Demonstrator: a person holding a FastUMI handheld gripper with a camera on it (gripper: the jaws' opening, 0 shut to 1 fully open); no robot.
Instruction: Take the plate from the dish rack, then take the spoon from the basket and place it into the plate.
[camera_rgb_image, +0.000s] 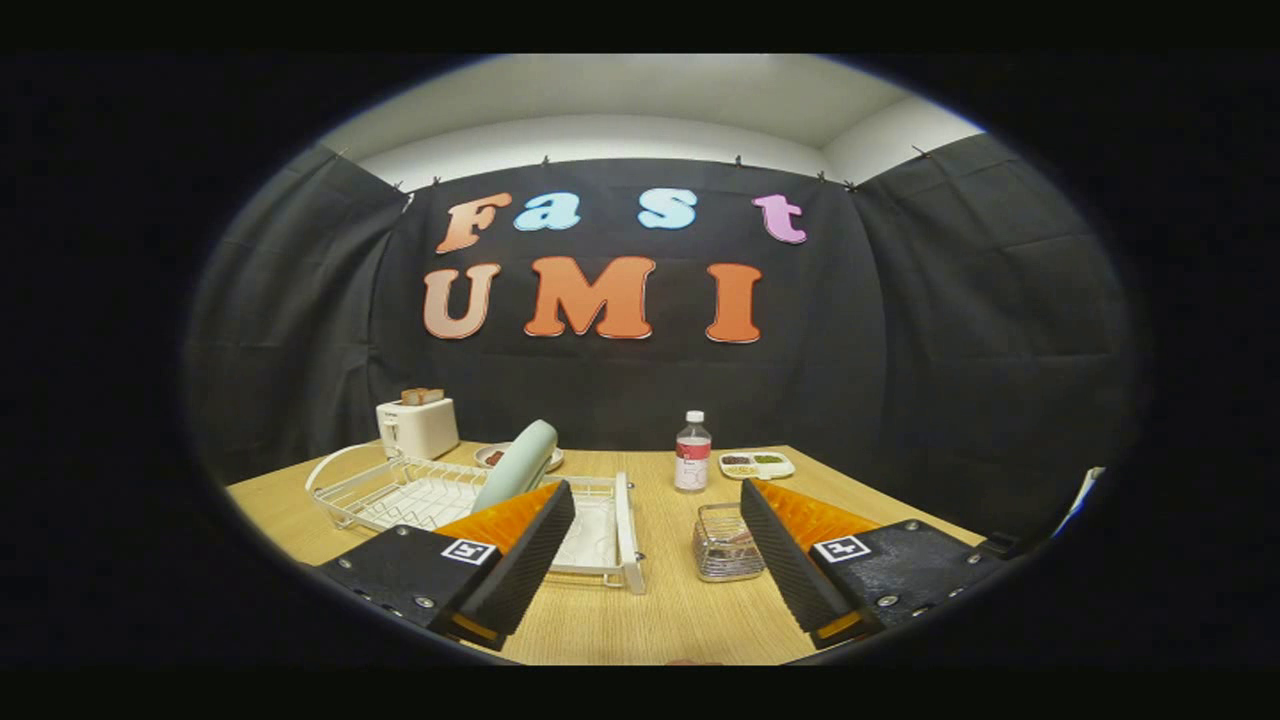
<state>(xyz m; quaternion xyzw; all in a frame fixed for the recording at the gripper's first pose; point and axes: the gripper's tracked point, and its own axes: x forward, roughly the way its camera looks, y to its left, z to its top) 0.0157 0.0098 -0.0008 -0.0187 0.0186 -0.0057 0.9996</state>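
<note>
Tongs (655, 560) hung above the near part of the wooden counter (660, 610) with their two fingers spread wide apart and nothing held between them. Through the gap between the fingers showed bare counter, and beyond it a small clear bottle (692, 452) with a white cap and a red label, standing upright.

Behind the left finger (520, 570) stood the white wire dish rack (430, 495), its near right corner reaching into the gap. A pale green plate (518, 465) stood on edge in the rack, tilted, just above and behind that finger's tip. Just inside the right finger (790, 570) sat a small wire basket (728, 545) on the counter, close beside that finger; something lay inside it, but it was too small and dim to tell as a spoon.

Farther back, past the rack, a white toaster (417, 427) stood at the counter's far left corner with slices of bread (422, 396) sticking up from its slots. A small dish (495, 456) with something dark on it sat between the toaster and the plate. To the right of the bottle lay a white divided tray (757, 464) holding dark and green bits in its compartments.
</note>
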